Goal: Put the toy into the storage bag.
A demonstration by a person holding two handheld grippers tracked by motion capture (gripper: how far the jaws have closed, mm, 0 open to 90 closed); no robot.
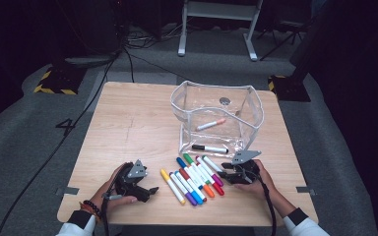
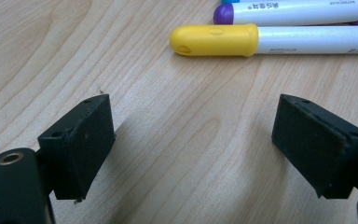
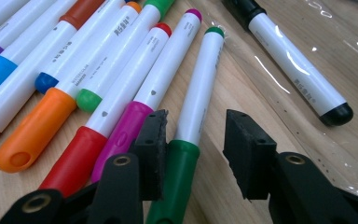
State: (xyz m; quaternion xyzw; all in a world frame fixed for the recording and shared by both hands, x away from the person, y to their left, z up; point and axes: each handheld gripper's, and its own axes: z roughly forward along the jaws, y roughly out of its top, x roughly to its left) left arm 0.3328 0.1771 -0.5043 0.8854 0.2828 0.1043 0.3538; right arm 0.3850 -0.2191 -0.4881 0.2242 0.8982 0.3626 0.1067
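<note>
Right tongs (image 3: 193,154): jaws parted, straddling the green marker (image 3: 193,121) near its cap end; the left pad is at or against the barrel, the right pad stands clear, so nothing is clamped.
Left tongs (image 2: 193,149): jaws wide apart and empty, low over bare wood, the yellow-capped marker (image 2: 270,39) lying across just ahead.
Hands: the right hand (image 1: 258,181) and the left hand (image 1: 109,189) each hold their tongs at the near edge of the surface (image 1: 128,123).
Marker row (image 1: 194,177): loose markers lie side by side, touching, between the two tongs; the green one is at the right-hand end, beside the magenta marker (image 3: 144,98).
Pouch (image 1: 216,120): clear, soft-walled, open at the top, just beyond the row; a black-capped marker (image 3: 291,58) and a pink-tipped marker (image 1: 210,124) lie inside.
Likely step: judged to be taking the green marker for transfer into the pouch.
Handling: light, rigid, smooth plastic cylinder; likely to roll or slip under a skewed pinch.
Grip point: mid-barrel, pads square across the axis, clear of the magenta neighbour.
Risk: closing off-centre may nudge the adjoining markers out of line.
</note>
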